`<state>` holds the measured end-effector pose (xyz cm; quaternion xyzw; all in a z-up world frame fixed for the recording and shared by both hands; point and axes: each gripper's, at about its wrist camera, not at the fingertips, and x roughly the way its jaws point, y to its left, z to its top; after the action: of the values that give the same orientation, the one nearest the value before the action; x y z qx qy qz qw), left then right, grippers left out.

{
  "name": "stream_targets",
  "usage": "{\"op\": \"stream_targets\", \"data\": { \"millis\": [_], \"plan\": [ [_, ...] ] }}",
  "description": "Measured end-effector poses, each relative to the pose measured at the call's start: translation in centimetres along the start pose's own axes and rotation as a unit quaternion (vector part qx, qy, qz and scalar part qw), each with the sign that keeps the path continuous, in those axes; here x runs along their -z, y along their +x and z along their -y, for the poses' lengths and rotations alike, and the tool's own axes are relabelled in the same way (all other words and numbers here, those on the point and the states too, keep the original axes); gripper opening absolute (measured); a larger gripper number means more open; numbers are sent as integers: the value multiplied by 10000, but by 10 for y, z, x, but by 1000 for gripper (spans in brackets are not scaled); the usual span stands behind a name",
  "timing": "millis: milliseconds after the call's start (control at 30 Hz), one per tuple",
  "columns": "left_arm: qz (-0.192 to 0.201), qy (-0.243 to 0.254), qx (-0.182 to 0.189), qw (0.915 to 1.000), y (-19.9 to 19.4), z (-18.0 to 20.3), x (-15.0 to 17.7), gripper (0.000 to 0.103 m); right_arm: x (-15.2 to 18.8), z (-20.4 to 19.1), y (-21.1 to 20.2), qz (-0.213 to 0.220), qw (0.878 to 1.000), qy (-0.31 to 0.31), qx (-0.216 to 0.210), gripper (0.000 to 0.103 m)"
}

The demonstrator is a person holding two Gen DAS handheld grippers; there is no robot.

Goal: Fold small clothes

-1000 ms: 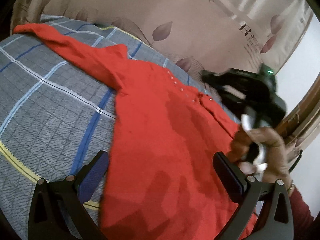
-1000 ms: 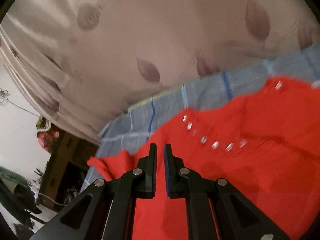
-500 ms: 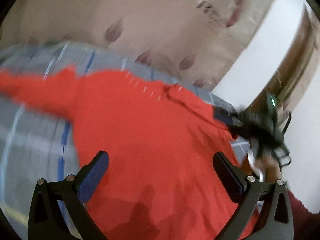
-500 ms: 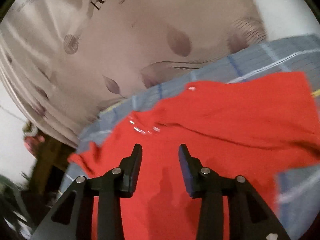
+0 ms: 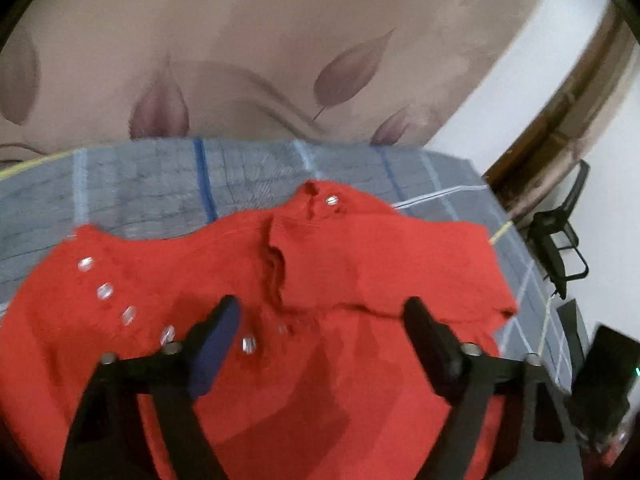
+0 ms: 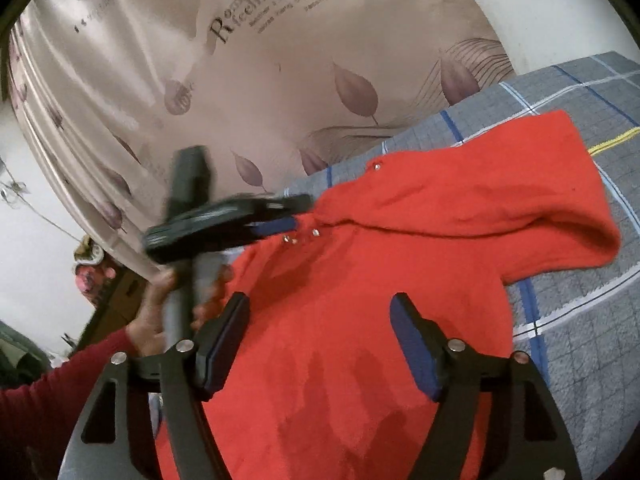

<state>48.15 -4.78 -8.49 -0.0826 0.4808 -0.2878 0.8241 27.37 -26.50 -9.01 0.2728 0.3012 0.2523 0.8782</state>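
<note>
Presently, left to right: left hand-held gripper (image 5: 320, 332), jaws closing but empty, poised over the red top (image 5: 360, 264) near its folded-over sleeve. Top lies flat on the checked bed (image 5: 152, 184), long axis running near to far. Right hand-held gripper (image 6: 320, 340), jaws opening, grasping nothing, above the near body; both equally close.

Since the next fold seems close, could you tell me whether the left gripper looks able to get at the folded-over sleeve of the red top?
Probably yes: the left gripper, jaws closing with nothing clamped, hangs right over the red top, and the folded sleeve lies bare ahead.
</note>
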Motion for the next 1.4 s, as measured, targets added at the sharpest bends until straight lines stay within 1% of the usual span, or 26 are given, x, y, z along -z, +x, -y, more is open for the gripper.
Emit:
{"op": "stream_targets", "data": {
  "millis": [100, 167, 200, 233, 267, 300, 333, 367, 433, 467, 500, 533, 600, 667, 733, 800, 900, 1000, 1033, 1100, 1200, 1267, 1333, 1400],
  "plan": [
    [-113, -46, 63, 9999, 18, -2, -8, 73, -1, 11, -7, 147, 9993, 269, -195, 77],
    [-91, 0, 227, 9997, 24, 1, -10, 65, -2, 23, -13, 264, 9975, 561, -337, 79],
    [-100, -25, 314, 9995, 27, 2, -12, 43, -2, 28, -15, 309, 9963, 703, -397, 79],
    [-151, -108, 311, 9993, 30, 1, -13, 11, -2, 34, -17, 364, 9948, 849, -425, 81],
    [-174, -225, 292, 9992, 33, -1, -15, 5, -2, 41, -20, 437, 9929, 1023, -431, 81],
    [-69, -345, 333, 9988, 31, -3, -16, 5, -2, 46, -22, 487, 9910, 1154, -466, 81],
    [72, -360, 319, 9988, 26, 0, -16, 5, -1, 51, -23, 532, 9891, 1280, -494, 81],
    [216, -363, 283, 9987, 19, 3, -16, 5, 0, 55, -25, 573, 9872, 1396, -516, 81],
    [543, -428, 357, 9970, -1, 9, -13, 5, 1, 61, -30, 707, 9835, 1568, -561, 81],
    [677, -437, 414, 9959, -11, 13, -12, 5, 2, 62, -33, 803, 9819, 1611, -595, 83],
    [904, -415, 499, 9938, -27, 18, -9, 5, 2, 64, -35, 855, 9807, 1642, -635, 85],
    [1001, -418, 488, 9929, -37, 21, -6, 5, 2, 66, -37, 884, 9792, 1696, -676, 88],
    [1185, -410, 516, 9908, -57, 27, -1, 5, 1, 68, -37, 889, 9765, 1807, -762, 88],
    [1373, -319, 351, 9894, -80, 31, 7, 5, -1, 67, -36, 824, 9765, 1826, -789, 90],
    [1544, -339, 144, 9873, -100, 26, 14, 5, -3, 64, -34, 747, 9779, 1795, -766, 90],
    [1662, -509, -7, 9848, -120, 9, 22, 5, -5, 60, -36, 745, 9793, 1733, -729, 90],
    [1852, -878, -293, 9783, -147, -25, 38, 5, -8, 59, -41, 793, 9799, 1694, -695, 90],
    [1960, -1392, -509, 9693, -163, -64, 57, 5, -11, 66, -47, 910, 9773, 1786, -688, 90],
    [1964, -1623, -566, 9653, -166, -81, 65, 5, -14, 69, -49, 955, 9761, 1836, -668, 90],
    [1890, -1926, -640, 9608, -163, -104, 78, 5, -18, 74, -51, 1001, 9759, 1851, -571, 90],
    [1806, -2069, -620, 9595, -157, -118, 95, 5, -25, 77, -48, 988, 9768, 1846, -442, 90],
    [1750, -2045, -628, 9610, -153, -121, 100, 5, -33, 74, -40, 818, 9819, 1685, -298, 90],
    [1724, -2038, -660, 9615, -146, -118, 102, 5, -46, 67, -28, 630, 9887, 1356, 82, 90],
    [1721, -2131, -571, 9600, -147, -121, 105, 5, -56, 62, -15, 432, 9926, 1053, 415, 89]
  ]
}}
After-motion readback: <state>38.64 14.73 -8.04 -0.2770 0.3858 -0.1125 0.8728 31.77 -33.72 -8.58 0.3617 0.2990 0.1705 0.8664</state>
